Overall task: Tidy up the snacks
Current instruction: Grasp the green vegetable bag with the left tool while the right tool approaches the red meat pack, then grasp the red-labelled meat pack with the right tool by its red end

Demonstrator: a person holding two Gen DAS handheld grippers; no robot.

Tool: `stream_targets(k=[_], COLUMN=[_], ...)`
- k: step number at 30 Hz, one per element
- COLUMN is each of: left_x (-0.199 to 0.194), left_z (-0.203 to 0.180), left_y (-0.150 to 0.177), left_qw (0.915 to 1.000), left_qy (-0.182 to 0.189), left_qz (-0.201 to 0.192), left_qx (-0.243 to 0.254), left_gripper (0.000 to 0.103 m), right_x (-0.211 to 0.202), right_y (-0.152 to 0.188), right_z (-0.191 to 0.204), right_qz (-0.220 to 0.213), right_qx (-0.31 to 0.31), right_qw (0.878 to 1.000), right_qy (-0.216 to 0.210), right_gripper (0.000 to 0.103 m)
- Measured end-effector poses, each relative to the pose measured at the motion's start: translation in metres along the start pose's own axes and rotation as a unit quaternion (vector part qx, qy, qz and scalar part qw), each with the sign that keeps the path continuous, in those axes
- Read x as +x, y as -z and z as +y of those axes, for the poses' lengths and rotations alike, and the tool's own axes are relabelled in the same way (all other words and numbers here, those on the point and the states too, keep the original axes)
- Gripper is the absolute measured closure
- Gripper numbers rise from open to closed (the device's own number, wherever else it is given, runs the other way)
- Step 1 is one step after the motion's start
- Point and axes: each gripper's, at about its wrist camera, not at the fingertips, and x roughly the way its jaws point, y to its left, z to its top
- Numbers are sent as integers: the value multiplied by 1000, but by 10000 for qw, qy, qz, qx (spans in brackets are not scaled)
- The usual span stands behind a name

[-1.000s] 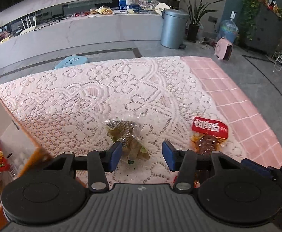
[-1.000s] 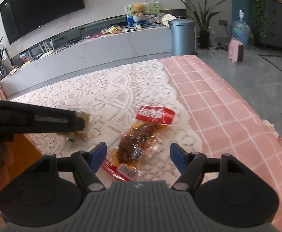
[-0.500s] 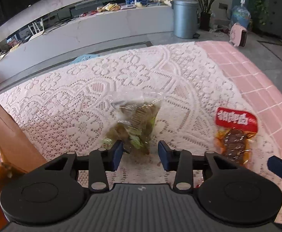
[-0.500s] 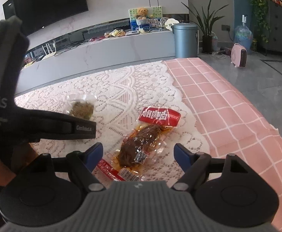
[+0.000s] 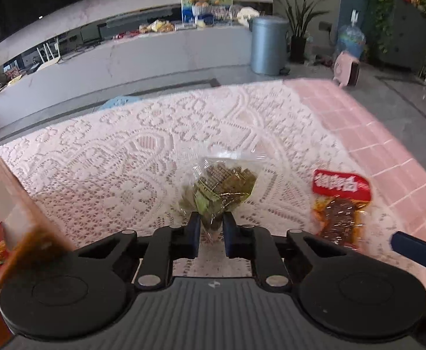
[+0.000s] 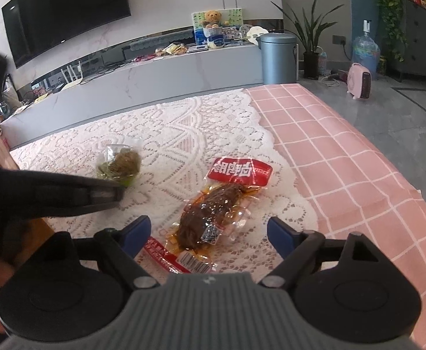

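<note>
My left gripper [image 5: 210, 233] is shut on the near end of a clear packet of green-brown snack [image 5: 221, 186], which lies on the white lace cloth; the packet also shows in the right wrist view [image 6: 119, 163]. A red-topped packet of brown meat snack [image 5: 338, 204] lies to its right, and in the right wrist view [image 6: 213, 210] it lies between the fingers of my open right gripper [image 6: 207, 233], which hovers over its near end. An orange box [image 5: 0, 221] with red snack bags stands at the left.
The table carries a lace cloth [image 6: 169, 134] over a pink checked cloth [image 6: 344, 169]; its right edge drops to grey floor. Beyond are a blue stool [image 5: 116, 102], a long low cabinet and a grey bin [image 5: 268, 43].
My left gripper has closed its jaws from wide apart onto the green snack packet. The right gripper has stayed open over the red packet, shifting only slightly.
</note>
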Motion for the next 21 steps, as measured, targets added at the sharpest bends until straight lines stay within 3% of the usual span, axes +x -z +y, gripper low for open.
stream_targets(k=[14,21], left_x=[-24,-30], left_z=[24,26], left_y=[9,12], left_qw=[9988,9982], left_qy=[385,432], left_qz=[-37,-11], left_qx=[-316,-424], left_gripper=[91,91], right_x=[31,27], right_y=[-2,1], right_z=[21,27], right_qz=[322,274], right_qx=[-347,-639], right_qw=[9977,9959], right_qy=[476,584], right_gripper=[16,52])
